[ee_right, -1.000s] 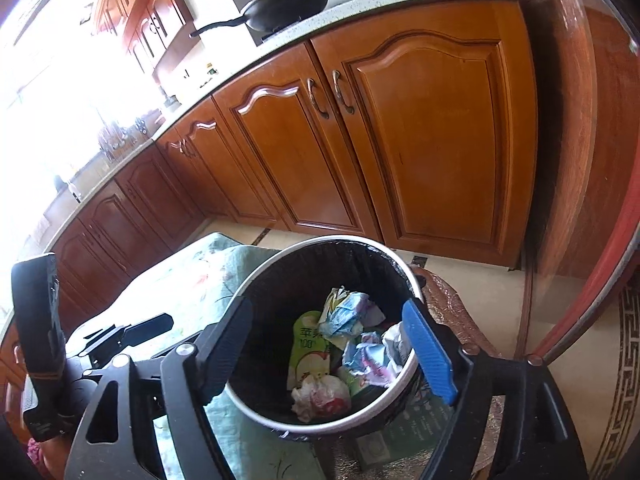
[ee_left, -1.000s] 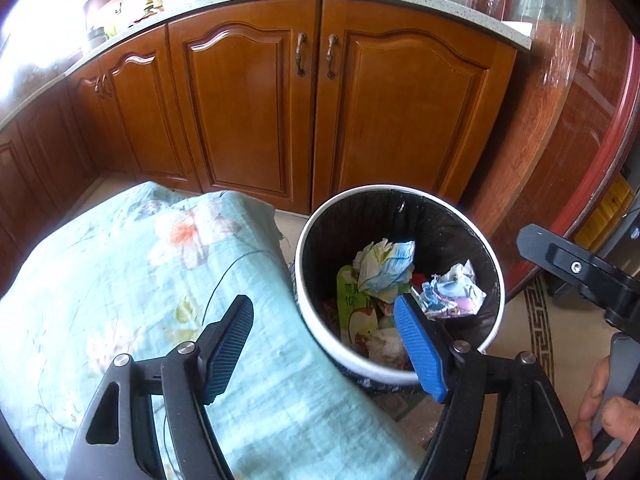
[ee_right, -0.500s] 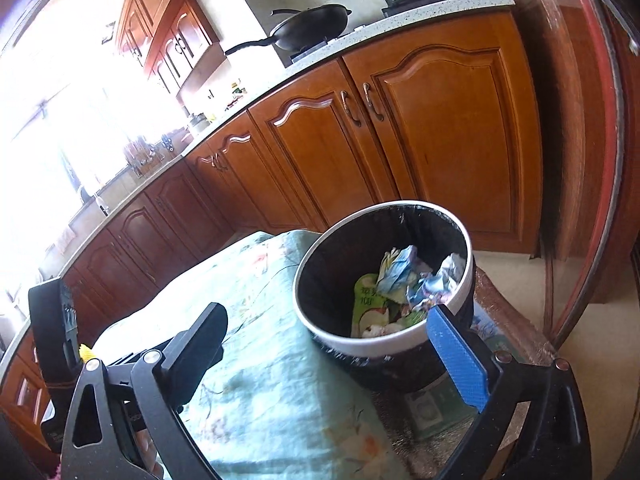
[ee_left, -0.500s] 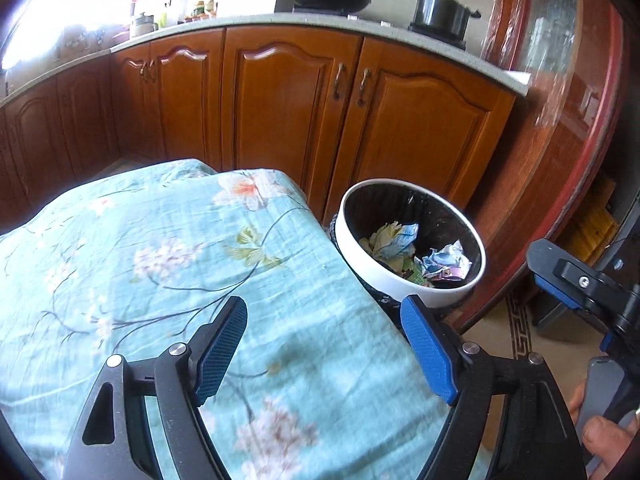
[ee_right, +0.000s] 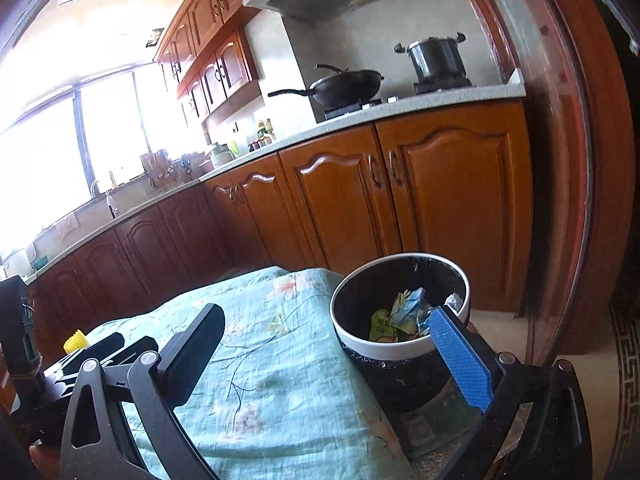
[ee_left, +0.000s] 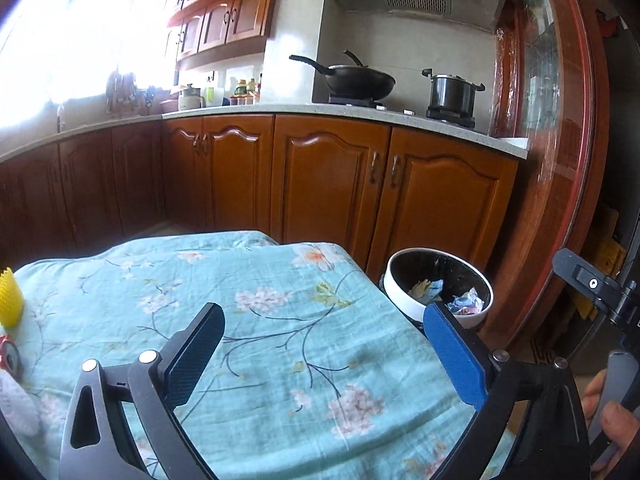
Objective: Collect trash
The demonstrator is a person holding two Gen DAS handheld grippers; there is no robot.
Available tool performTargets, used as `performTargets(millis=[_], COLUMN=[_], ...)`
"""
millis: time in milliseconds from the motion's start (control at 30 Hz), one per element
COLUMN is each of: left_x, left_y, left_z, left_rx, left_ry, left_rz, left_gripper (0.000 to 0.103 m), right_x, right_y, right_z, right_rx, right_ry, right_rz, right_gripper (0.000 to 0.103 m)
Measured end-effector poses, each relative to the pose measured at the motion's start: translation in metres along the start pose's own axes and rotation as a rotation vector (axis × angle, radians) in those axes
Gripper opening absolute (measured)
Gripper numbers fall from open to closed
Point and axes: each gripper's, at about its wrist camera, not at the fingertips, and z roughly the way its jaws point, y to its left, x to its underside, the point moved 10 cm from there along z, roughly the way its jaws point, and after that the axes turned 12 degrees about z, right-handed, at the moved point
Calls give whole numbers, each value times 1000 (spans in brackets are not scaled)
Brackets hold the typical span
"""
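With both the left gripper (ee_left: 324,344) and right gripper (ee_right: 326,344) just spread wide and empty, swing left toward the yellow ridged piece (ee_left: 10,300), keeping clear of the bin (ee_right: 400,344)

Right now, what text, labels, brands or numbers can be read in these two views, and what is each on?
"100": on the green packet in the trash bin, right wrist view; the characters above it are too blurred to read.
Crumpled wrappers in the bin: print too small to read.
Bottles on the counter: labels too small to read.
Nothing else is legible.
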Motion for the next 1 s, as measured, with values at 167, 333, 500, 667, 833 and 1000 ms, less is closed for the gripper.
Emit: performTargets(millis=[167,333,500,667,833,1000], left_x=[22,41,46,44,44,43], left_y=[-1,-6,-5,-2,0,4], left_z=[-16,-13,-10,-8,-5,-7], left_rx=[-64,-108,-131,-141,-140,-146], left_ry=[-53,-52,-48,-52,-51,-59], left_rz=[27,67,69,66,58,65], left_gripper=[102,102,102,102,102,102], right_x=[13,31,39,47,50,50], right_y=[6,6,6,8,11,13], right_z=[-14,-4,3,8,8,8], right_rx=[22,27,47,44,42,37], right_ry=[-150,-121,-86,-49,-44,-43], right_rz=[-90,-123,-129,-127,-136,-140], right_gripper=[103,103,103,103,103,103])
